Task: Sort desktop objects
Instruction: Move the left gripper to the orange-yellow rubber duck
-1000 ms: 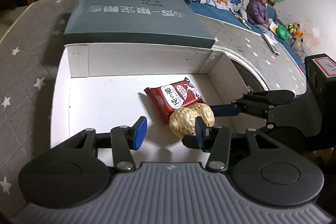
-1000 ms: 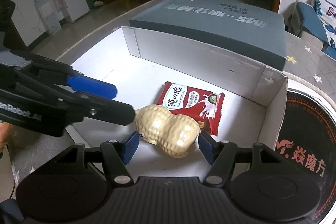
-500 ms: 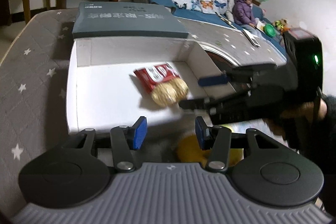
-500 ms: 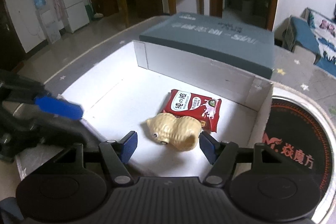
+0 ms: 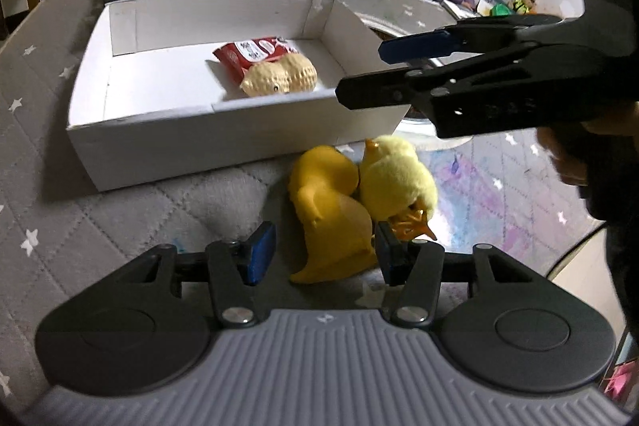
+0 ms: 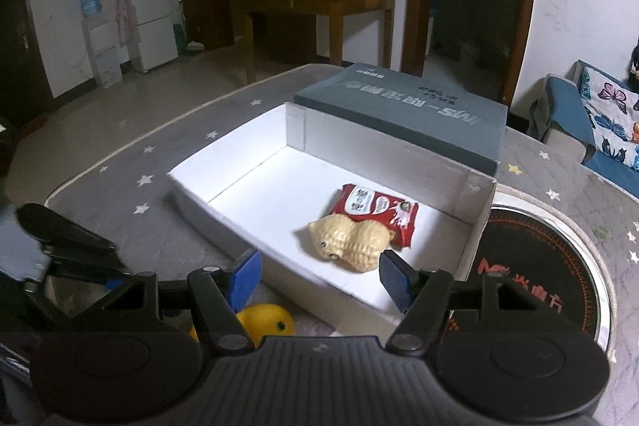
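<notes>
1. Left wrist view: your left gripper (image 5: pixel 321 252) hangs low over the grey quilted cover (image 5: pixel 120 210) with its jaws spread wide and nothing held. The yellow rubber duck (image 5: pixel 329 212) lies on its side right in the gap, closer to the right finger. Its long axis runs roughly along the line of the fingers, from the gripper towards the white box (image 5: pixel 207 142). The fluffy chick (image 5: pixel 397 184) lies pressed against the duck's right flank, its orange feet just beside your right finger. I judge that closing now may catch the chick too, so shift a little left first.

2. Same view: the peanut toy (image 5: pixel 279 78) and the red snack packet (image 5: pixel 251 54) already lie inside the box, the peanut resting partly on the packet. Your right gripper (image 5: pixel 359 70) reaches in from the right at about the height of the box's near right corner, jaws apart and empty.

3. Right wrist view: your right gripper (image 6: pixel 319 276) is wide open and holds nothing. The peanut toy (image 6: pixel 351 244) lies ahead in the box (image 6: pixel 223 218), past the near wall and crosswise to the fingers. Only the duck's head (image 6: pixel 265 322) shows, low beside the left finger; the chick is hidden.

4. Judgement: the left gripper is plainly nearer the duck, so that pick is its job.
</notes>
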Tool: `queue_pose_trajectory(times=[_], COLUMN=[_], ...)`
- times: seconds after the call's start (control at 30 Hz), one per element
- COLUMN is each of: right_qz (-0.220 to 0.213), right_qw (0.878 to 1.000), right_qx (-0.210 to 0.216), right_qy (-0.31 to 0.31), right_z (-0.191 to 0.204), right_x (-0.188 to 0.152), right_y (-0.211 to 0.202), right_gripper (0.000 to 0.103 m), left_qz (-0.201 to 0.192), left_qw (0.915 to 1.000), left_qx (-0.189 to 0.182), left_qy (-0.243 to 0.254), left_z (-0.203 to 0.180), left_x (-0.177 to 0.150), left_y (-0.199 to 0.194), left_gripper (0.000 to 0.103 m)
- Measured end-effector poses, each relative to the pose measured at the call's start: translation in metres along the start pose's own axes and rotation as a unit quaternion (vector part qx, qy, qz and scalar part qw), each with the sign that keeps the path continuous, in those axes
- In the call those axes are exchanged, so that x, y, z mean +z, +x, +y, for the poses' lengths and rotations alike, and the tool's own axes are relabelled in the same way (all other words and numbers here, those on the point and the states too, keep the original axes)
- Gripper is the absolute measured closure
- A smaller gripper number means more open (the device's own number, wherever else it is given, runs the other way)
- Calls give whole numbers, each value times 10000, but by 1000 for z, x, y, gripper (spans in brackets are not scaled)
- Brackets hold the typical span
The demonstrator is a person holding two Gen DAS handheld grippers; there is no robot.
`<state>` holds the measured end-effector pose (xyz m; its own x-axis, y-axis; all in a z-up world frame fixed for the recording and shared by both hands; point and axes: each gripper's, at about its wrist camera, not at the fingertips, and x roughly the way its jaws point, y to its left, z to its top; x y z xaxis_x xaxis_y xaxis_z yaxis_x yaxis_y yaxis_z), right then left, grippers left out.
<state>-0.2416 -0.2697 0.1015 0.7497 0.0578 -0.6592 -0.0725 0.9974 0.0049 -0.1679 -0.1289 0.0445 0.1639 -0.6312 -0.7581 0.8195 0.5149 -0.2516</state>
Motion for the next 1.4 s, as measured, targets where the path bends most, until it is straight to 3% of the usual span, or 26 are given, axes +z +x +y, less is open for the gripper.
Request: queue_pose_trajectory(times=[0.2, 0.63, 0.93, 1.17, 1.33, 1.4], right_qz=[168, 455, 726, 834, 872, 900], right_qw=[9998, 9982, 9950, 9932, 9914, 9906], right_qx=[19, 283, 511, 365, 319, 289], right_qy=[-50, -265, -463, -731, -924, -987], right_z=[6, 22, 37, 47, 53, 54], right_x=[-11, -25, -34, -42, -42, -42], right_y=[2, 17, 30, 37, 41, 43], right_gripper=[36, 36, 36, 37, 45, 48], left_qz=[38, -164, -129, -37, -43, -24], left_qw=[10000, 9968, 9983, 9988, 9988, 9987], left_qx=[29, 740, 428, 286, 149, 67], left_qy=[-60, -247, -378, -401, -467, -507], left_z=[6, 48, 52, 47, 48, 49], left_x=[-2, 5, 4, 7, 9, 9], left_y=[4, -18, -20, -9, -4, -2], left_gripper=[49, 49, 49, 49, 50, 54])
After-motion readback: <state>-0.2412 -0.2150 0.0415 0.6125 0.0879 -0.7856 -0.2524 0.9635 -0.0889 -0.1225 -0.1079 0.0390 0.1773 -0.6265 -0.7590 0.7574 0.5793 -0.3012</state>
